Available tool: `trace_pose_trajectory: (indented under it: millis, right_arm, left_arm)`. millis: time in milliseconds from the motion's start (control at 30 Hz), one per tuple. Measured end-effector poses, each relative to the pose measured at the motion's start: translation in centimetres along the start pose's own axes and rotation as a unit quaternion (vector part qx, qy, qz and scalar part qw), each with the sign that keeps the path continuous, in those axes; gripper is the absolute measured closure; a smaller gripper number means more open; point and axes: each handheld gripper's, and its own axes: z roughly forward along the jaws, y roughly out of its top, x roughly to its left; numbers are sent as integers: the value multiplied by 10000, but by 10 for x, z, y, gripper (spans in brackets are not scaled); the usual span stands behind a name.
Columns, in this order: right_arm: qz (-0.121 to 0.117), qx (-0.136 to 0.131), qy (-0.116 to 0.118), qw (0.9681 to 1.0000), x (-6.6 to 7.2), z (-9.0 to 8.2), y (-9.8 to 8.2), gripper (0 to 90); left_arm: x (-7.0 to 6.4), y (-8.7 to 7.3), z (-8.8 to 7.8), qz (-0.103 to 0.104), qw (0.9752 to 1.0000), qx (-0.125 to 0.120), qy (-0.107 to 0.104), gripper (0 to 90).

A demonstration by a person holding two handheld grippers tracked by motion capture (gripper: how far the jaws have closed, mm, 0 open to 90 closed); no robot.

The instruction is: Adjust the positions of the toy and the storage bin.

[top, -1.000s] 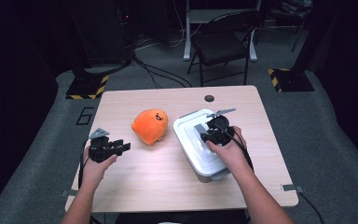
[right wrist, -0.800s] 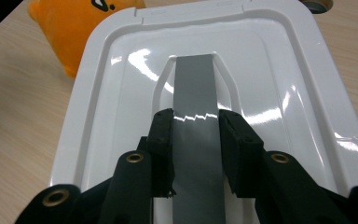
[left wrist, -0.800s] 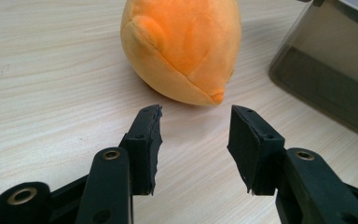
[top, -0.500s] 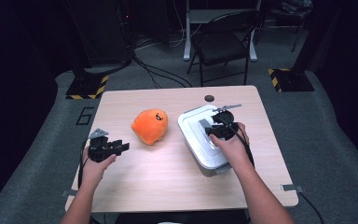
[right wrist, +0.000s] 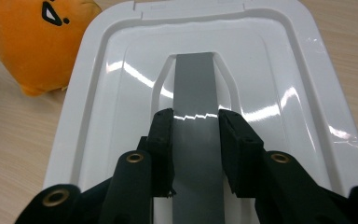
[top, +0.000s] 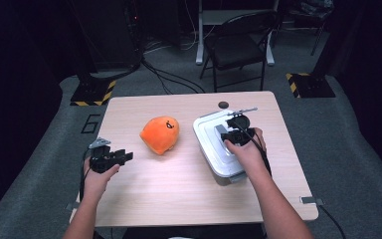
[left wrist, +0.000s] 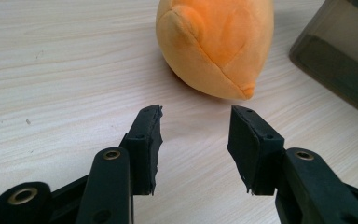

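Note:
An orange plush toy (top: pixel 160 134) with a small black face mark lies mid-table. To its right stands a white lidded box (top: pixel 209 135). My right gripper (top: pixel 231 135) rests on top of the lid (right wrist: pixel 270 70), its jaws closed from both sides on the grey handle strip (right wrist: pixel 193 79) that runs down the lid's middle; the right gripper (right wrist: pixel 196 114) has the plush (right wrist: pixel 28 42) at its upper left. My left gripper (top: pixel 125 157) is held low at the table's left, open, with nothing between the jaws. In the left gripper view, the left gripper (left wrist: pixel 195 116) points at the plush (left wrist: pixel 214 42), a short gap away.
The wooden table (top: pixel 179 194) has bare room in front of the plush and box. A small dark round spot (top: pixel 223 105) sits near the far edge. A folding chair (top: pixel 238 47) stands behind the table. The box's side (left wrist: pixel 335 65) lies right of the plush.
My right gripper has shifted a little toward the far side of the table, and the box has shifted slightly with it. The left gripper and the plush have stayed put.

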Motion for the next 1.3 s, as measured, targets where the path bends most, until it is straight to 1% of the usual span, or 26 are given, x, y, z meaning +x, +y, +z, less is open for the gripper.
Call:
trace_pose_trajectory:
  millis: [33, 67, 100, 133, 200, 233, 300, 333, 433, 467, 500, 533, 600, 700, 733, 767, 833, 900, 967, 1100, 1200, 1300]
  right_arm:
    - [-40, -25, -1, 10000, 0, 0, 0, 668]
    - [-40, -25, -1, 10000, 0, 0, 0, 668]
    - [-21, -1, 2, 10000, 2, 0, -1, 668]
    - [-87, -26, 18, 10000, 2, 0, -1, 668]
    - [-87, -32, 28, 10000, 3, 0, -1, 668]
    - [-68, -24, 98, 9999, 5, 0, -1, 668]
    - [-47, 4, 151, 9999, 7, 0, 0, 668]
    - [-77, 2, 162, 9998, 8, 0, 0, 668]
    - [-67, 26, 175, 9998, 11, 1, 0, 668]
    - [-123, 28, 213, 9997, 12, 1, 1, 668]
    - [-107, 58, 245, 9996, 13, 1, 1, 668]
    - [-160, 27, 279, 9995, 13, 2, 1, 668]
    - [-180, 101, 383, 9991, 15, 2, 2, 668]
    - [-184, 99, 482, 9986, 17, 3, 2, 668]
    - [-274, 124, 519, 9982, 21, 4, 2, 668]
    - [-329, 114, 521, 9980, 23, 4, 2, 668]
    - [-531, 83, 566, 9969, 26, 5, 1, 668]
    - [-611, 105, 728, 9954, 29, 5, 1, 667]
    - [-588, 123, 858, 9945, 32, 6, 1, 668]
    - [-590, 131, 848, 9946, 35, 6, 1, 668]
    - [-655, 113, 812, 9945, 37, 7, 1, 668]
    - [-652, 103, 851, 9942, 38, 6, 0, 667]
  left_arm:
    - [0, 0, 0, 0, 10000, 0, 0, 538]
    - [1, 0, 1, 59, 10000, -2, 9, 538]
    - [1, 0, 1, 68, 10000, 17, 30, 538]
    - [2, 0, 1, 61, 10000, 18, 28, 538]
    - [2, 0, 1, 47, 10000, 21, 28, 538]
    - [2, -1, 2, 35, 10000, 36, 30, 538]
    - [2, -1, 2, 36, 10000, 39, 42, 538]
    - [2, -1, 3, 34, 10000, 39, 41, 538]
    - [3, -2, 3, 46, 10000, 48, 45, 538]
    - [3, -2, 3, 38, 10000, 57, 53, 539]
    - [3, -2, 3, 39, 10000, 36, 48, 539]
    - [3, -2, 3, 42, 10000, 36, 52, 539]
    - [3, -2, 3, 24, 10000, 37, 48, 539]
    - [4, -2, 3, 41, 10000, 33, 54, 539]
    - [4, -2, 4, 48, 10000, 37, 52, 539]
    - [4, -2, 4, 44, 10000, 45, 50, 539]
    - [4, -2, 4, 35, 10000, 40, 58, 539]
    - [4, -2, 4, 37, 10000, 64, 53, 539]
    - [4, -3, 4, 17, 10000, 33, 69, 539]
    - [5, -3, 4, 11, 10000, 40, 69, 540]
    - [5, -3, 4, 26, 9999, 81, 66, 540]
    - [5, -3, 4, 24, 9999, 81, 74, 539]
